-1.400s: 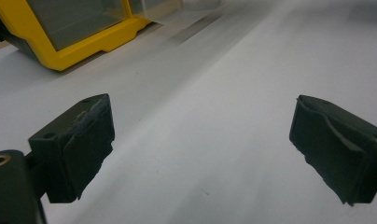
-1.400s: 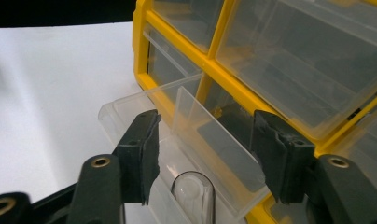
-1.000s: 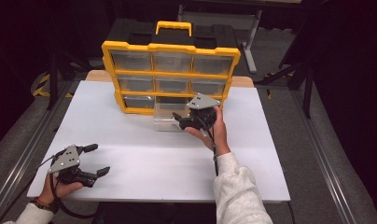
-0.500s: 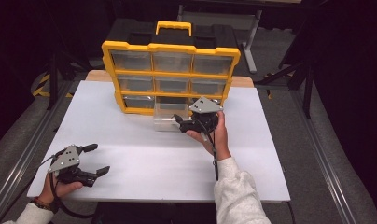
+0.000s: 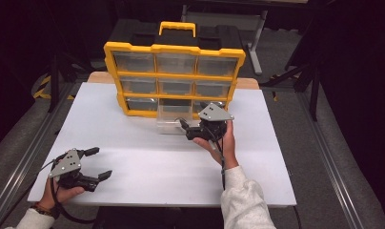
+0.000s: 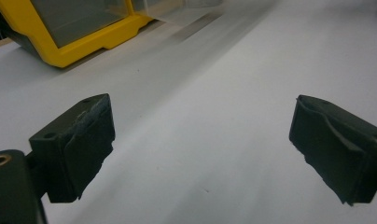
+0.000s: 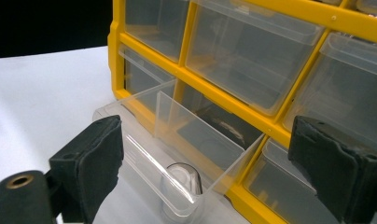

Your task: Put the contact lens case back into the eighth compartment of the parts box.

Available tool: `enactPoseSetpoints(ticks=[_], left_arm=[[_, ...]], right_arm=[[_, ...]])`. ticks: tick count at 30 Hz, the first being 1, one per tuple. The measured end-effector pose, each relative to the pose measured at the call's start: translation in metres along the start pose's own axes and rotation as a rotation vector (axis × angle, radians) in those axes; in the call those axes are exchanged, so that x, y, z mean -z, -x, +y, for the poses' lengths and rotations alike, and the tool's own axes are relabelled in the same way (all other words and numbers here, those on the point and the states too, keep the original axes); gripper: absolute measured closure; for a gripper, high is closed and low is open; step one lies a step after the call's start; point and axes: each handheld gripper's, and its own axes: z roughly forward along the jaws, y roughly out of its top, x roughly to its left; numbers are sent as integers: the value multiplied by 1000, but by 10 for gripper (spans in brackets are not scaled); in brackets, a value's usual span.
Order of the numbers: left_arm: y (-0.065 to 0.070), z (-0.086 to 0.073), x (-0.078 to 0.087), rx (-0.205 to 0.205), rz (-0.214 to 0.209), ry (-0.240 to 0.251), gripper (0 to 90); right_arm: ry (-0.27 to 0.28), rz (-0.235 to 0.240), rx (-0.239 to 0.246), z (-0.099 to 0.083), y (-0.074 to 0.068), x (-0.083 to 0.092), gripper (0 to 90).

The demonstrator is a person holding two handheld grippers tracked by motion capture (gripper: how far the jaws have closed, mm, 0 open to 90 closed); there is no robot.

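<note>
Drawer (image 5: 170, 120) juts from the organizer (image 5: 174, 78)'s bottom row; right gripper (image 5: 186, 130), jaws just opened wide, sits beside it. Left gripper (image 5: 101, 163) gapes near the table (image 5: 147, 162)'s near-left edge.

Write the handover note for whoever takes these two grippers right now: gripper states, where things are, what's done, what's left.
Right gripper: open, jaws have just been opening, nothing between the pads; it sits at the front of the clear drawer.
Left gripper: open, holding nothing, low over the white table near its front left corner.
Things: yellow organizer stands upright at the back of the table; its bottom-middle drawer is pulled partly out, the other drawers look shut.
Done: drawer pulled out and let go.
Left: likely to put something in or take something out, then push the drawer shut.
</note>
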Motion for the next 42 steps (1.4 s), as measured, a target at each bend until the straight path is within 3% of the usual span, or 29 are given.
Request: enactPoseSetpoints(ticks=[28, 42], left_arm=[[0, 1, 1, -9, 2, -2, 78], [1, 2, 1, -11, 6, 0, 78]], right_arm=[[0, -5, 90, -5, -13, 25, 123], [-1, 2, 112, -13, -16, 40, 123]])
